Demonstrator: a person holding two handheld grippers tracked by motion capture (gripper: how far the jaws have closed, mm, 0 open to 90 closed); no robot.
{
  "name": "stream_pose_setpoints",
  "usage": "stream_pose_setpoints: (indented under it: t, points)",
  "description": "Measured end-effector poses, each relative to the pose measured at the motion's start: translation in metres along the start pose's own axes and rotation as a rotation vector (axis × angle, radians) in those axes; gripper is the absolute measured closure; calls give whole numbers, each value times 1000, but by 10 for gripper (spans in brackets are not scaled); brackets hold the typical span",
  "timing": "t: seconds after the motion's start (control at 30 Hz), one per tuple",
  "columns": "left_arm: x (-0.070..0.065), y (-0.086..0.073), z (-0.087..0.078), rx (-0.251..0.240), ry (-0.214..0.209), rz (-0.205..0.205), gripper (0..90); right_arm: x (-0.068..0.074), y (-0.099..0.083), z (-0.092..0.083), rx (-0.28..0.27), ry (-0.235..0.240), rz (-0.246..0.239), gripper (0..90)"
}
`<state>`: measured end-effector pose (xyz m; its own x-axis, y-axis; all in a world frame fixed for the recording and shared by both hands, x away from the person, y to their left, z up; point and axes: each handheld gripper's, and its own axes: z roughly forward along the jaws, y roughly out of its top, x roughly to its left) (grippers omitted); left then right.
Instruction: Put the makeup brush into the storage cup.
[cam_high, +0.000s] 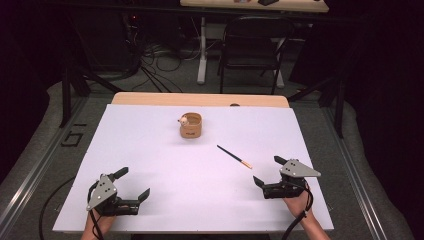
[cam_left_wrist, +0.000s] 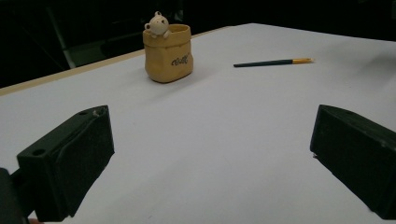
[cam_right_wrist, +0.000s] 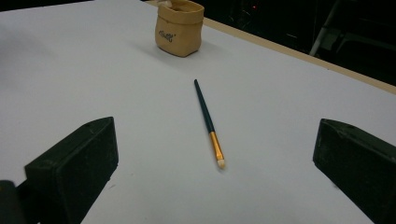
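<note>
A tan sack-shaped pot (cam_high: 191, 125) with a small bear figure on its rim stands upright at the middle back of the white table (cam_high: 150, 160). A thin dark paintbrush (cam_high: 234, 156) with a gold ferrule and pale tip lies flat to the pot's right. My left gripper (cam_high: 134, 184) rests open near the front left edge, nothing between its jaws. My right gripper (cam_high: 269, 170) rests open near the front right, the brush tip just ahead of it. The left gripper view shows the pot (cam_left_wrist: 168, 52) and brush (cam_left_wrist: 273, 62) far off. The right gripper view has the brush (cam_right_wrist: 208, 122) close ahead and the pot (cam_right_wrist: 179, 27) behind.
Behind the table's wooden far edge (cam_high: 200, 99) stand a black folding chair (cam_high: 252, 47) and tangled cables (cam_high: 155, 57) on the floor. Metal rails (cam_high: 30, 165) run along both sides of the table.
</note>
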<state>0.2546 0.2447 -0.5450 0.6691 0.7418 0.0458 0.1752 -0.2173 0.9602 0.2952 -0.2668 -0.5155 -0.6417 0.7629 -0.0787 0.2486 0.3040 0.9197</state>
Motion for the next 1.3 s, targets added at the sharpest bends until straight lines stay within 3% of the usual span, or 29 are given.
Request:
stream_pose_setpoints:
  t: [0.7,1.3]
  points:
    - [0,0,0,0,-10,-2,0,-14,17,23,34,22,7,0]
    - [0,-1,-1,-3,-11,-5,0,-19,34,55,152,83,-4,0]
